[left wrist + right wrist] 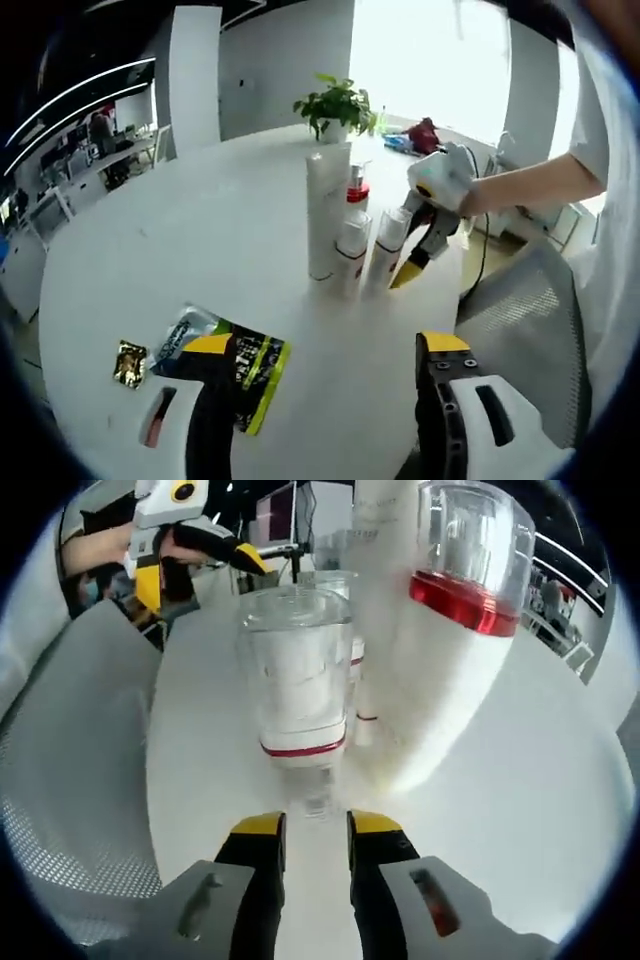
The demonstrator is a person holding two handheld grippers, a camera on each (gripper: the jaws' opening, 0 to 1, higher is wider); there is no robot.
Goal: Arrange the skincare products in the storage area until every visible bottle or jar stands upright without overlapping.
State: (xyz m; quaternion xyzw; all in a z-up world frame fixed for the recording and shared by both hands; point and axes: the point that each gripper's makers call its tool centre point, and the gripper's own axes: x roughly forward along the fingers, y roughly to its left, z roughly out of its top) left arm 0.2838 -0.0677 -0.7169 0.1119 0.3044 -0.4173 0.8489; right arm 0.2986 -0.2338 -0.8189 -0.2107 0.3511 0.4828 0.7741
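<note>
Several white skincare bottles stand close together mid-table: a tall white tube [325, 210], a pump bottle with a red collar [357, 188], and two smaller bottles [350, 250] [388, 240]. My left gripper [325, 385] hangs open over the near table edge, well short of them. My right gripper [408, 272], in a gloved hand, touches the rightmost bottle low on its side. Right in front of my right gripper [316, 842] stands a clear-capped bottle with a red band [295, 680], the red-collared bottle [465, 570] beside it. Its jaws are almost together with only table showing between them.
A black and yellow-green sachet [245, 375], a small gold packet [130, 362] and a pink-marked strip [157, 415] lie by my left jaw. A potted plant [338, 105] stands at the table's far edge. A grey mesh chair [530, 320] is at the right.
</note>
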